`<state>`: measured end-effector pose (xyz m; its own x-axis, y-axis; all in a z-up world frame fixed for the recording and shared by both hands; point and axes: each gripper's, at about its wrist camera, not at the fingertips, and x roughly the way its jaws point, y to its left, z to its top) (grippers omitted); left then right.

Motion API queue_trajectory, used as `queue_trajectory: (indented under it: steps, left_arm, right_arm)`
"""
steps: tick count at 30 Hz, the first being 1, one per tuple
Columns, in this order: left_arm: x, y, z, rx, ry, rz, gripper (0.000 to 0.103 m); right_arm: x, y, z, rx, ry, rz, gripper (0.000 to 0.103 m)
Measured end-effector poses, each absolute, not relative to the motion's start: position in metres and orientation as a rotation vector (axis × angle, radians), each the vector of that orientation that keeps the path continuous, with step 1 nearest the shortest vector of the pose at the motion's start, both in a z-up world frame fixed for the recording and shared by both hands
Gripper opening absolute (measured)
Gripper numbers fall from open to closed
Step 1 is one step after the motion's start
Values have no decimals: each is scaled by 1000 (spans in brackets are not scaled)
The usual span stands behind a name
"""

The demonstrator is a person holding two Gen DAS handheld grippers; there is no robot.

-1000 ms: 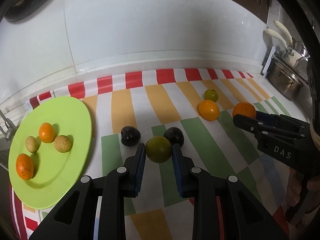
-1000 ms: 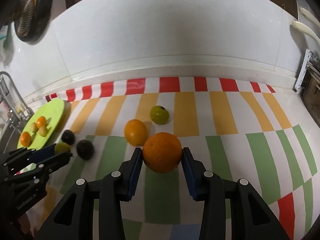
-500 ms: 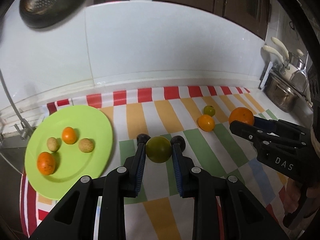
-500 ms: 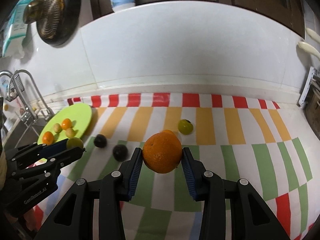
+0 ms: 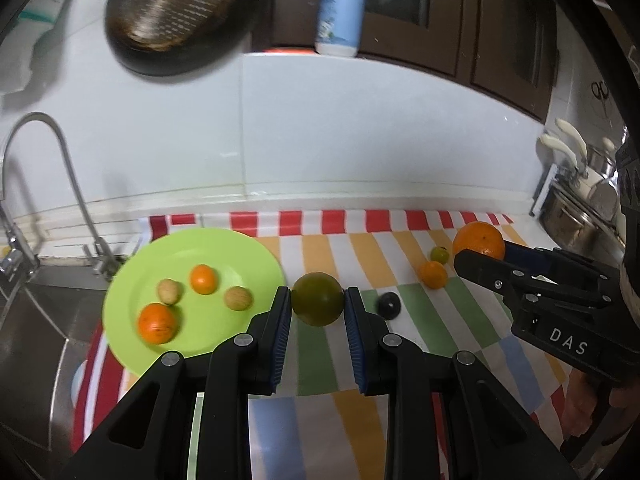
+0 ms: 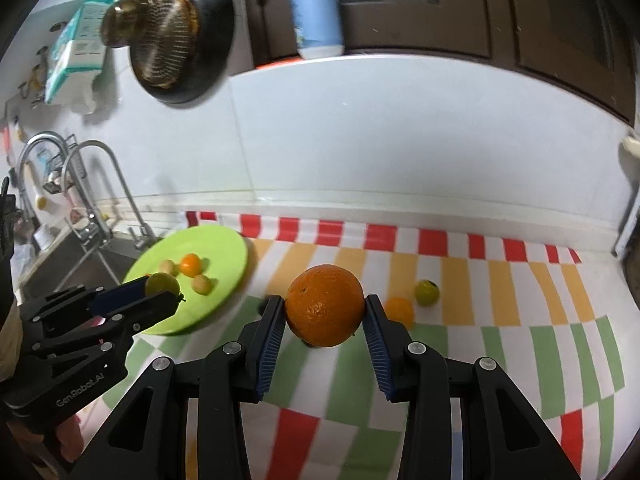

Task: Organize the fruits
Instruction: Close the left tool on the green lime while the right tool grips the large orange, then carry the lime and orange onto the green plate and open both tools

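Observation:
My left gripper (image 5: 317, 300) is shut on a dark green round fruit (image 5: 317, 298), held above the striped cloth just right of the green plate (image 5: 248, 252). The plate holds two oranges (image 5: 203, 279) and two pale small fruits (image 5: 237, 298). My right gripper (image 6: 325, 312) is shut on a large orange (image 6: 325, 310), raised above the cloth; it also shows in the left wrist view (image 5: 479, 243). On the cloth lie a small orange (image 5: 433, 274), a small green fruit (image 5: 439, 255) and a dark plum (image 5: 389, 303).
A sink with curved taps (image 5: 64, 168) lies left of the plate. A dark pan (image 5: 176, 12) hangs on the white wall, a white bottle (image 5: 340, 8) stands on the ledge. Steel pots (image 5: 576, 216) stand at the right edge.
Both grippers have risen and pulled back with their fruits held; the left one has moved left toward the plate, and the cloth and remaining fruits look smaller and farther.

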<state>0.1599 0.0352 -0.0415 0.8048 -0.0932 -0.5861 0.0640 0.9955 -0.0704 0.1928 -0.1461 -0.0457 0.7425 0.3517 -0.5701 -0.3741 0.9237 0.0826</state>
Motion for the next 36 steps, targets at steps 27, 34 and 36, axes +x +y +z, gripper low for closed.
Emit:
queue_trajectory:
  steps: [27, 34, 36]
  left_arm:
    - [178, 119, -26, -50, 575, 92, 27]
    - [206, 137, -38, -30, 619, 103, 27]
    - [217, 143, -42, -34, 637, 96, 27]
  right_arm:
    - [228, -37, -36, -121, 596, 628, 41]
    - [255, -11, -47, -145, 644, 644, 41]
    - [264, -5, -53, -144, 667, 657, 41]
